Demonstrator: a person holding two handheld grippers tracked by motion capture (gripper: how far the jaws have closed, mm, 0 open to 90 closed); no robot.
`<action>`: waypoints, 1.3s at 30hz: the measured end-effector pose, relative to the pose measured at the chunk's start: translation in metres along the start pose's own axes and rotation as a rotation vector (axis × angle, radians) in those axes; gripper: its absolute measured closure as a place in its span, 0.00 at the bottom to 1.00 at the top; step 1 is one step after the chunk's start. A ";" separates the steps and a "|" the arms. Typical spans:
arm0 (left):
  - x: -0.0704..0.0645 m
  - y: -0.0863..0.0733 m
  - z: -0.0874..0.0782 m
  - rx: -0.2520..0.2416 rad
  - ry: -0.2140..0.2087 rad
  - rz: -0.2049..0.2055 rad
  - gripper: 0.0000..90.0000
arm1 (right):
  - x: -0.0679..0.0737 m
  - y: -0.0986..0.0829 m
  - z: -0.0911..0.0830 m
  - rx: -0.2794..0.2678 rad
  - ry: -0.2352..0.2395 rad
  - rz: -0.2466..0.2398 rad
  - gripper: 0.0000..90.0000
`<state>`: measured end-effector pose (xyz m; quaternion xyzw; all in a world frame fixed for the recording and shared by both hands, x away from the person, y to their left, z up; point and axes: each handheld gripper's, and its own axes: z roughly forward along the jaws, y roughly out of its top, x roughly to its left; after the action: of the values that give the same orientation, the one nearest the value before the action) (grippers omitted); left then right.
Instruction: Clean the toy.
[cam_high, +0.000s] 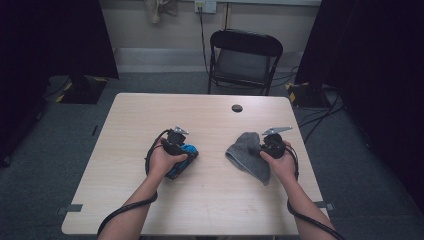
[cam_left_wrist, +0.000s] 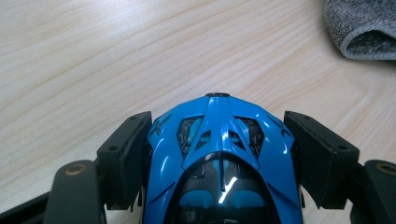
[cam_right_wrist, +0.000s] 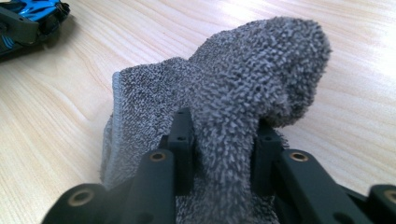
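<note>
A glossy blue toy car (cam_high: 184, 159) lies on the light wood table (cam_high: 200, 112), left of centre. My left gripper (cam_high: 186, 151) is shut on it; in the left gripper view both pads (cam_left_wrist: 128, 156) press the sides of the car (cam_left_wrist: 219, 154) near its nose. Right of centre sits a crumpled grey terry cloth (cam_high: 246, 156). The right gripper (cam_high: 259, 148) is shut on a raised fold of that cloth (cam_right_wrist: 261, 60), which bulges up between its fingers (cam_right_wrist: 183, 135). The cloth's edge (cam_left_wrist: 362, 28) also appears in the left gripper view.
A round cable hole (cam_high: 237, 108) marks the table's far side. Behind the table stands a black folding chair (cam_high: 245, 55). Dark curtains hang at both sides. Cables trail from both grippers over the near edge. The car (cam_right_wrist: 28, 14) appears far left in the right gripper view.
</note>
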<state>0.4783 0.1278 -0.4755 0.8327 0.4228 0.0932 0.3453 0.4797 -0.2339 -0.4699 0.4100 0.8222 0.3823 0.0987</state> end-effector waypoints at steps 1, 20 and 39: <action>-0.001 0.000 0.001 0.010 0.006 0.007 0.29 | 0.000 0.000 0.000 0.001 -0.005 0.002 0.72; -0.002 0.001 0.002 0.025 0.012 -0.024 0.28 | 0.003 0.001 -0.008 -0.027 -0.083 -0.027 0.29; -0.001 0.004 -0.028 -0.029 -0.024 -0.041 0.25 | 0.009 0.000 -0.025 -0.034 -0.059 -0.008 0.21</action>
<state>0.4678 0.1389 -0.4519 0.8199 0.4342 0.0823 0.3640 0.4624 -0.2409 -0.4516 0.4161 0.8140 0.3834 0.1313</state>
